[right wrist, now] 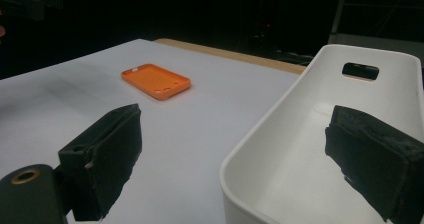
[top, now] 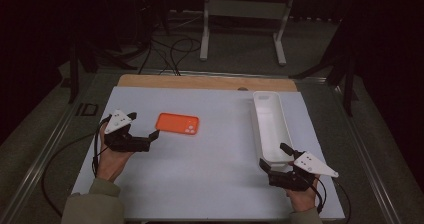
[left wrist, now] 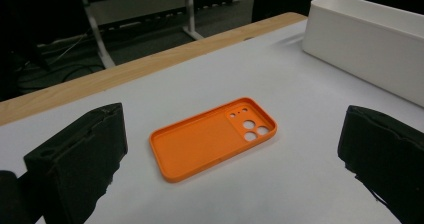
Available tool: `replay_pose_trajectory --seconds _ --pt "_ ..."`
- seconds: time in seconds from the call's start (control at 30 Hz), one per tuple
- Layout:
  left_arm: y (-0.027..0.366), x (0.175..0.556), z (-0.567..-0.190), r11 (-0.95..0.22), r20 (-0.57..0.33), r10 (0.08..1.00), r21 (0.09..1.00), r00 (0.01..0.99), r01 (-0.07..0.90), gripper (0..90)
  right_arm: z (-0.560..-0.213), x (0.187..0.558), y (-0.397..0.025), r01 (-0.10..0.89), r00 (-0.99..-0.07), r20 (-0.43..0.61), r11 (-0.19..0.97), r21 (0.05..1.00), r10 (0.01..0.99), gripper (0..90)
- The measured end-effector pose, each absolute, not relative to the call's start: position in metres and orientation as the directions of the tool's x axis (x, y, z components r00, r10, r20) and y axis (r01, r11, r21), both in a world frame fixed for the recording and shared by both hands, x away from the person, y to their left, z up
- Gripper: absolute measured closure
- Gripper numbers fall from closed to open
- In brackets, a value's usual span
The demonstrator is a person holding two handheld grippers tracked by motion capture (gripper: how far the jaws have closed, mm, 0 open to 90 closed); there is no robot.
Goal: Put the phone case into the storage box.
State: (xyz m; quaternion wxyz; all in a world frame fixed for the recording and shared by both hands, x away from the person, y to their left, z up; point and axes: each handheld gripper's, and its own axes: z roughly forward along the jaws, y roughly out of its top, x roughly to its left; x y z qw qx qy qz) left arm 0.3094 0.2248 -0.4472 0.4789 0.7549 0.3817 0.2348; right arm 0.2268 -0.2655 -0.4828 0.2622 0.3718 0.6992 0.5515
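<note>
Orange phone case (top: pixel 177 123) before left hand-held gripper (top: pixel 145 131), jaws apart.

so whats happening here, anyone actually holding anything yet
Not yet. A person sits at the table with a gripper in each hand, both open and empty. The left gripper points at an orange phone case lying hollow side up just ahead of its jaws. The right gripper sits at the near end of a long white bin, whose visible inside looks empty.
</note>
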Motion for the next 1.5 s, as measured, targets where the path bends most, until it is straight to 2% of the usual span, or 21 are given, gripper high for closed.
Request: replay_pose_trajectory --seconds 1.5 --pt "0.205 0.362 -0.465 -0.317 0.020 0.832 0.837 0.555 0.445 3.6 -0.478 0.226 -0.268 0.218 -0.578 0.049 0.096 0.971 0.815 7.8"
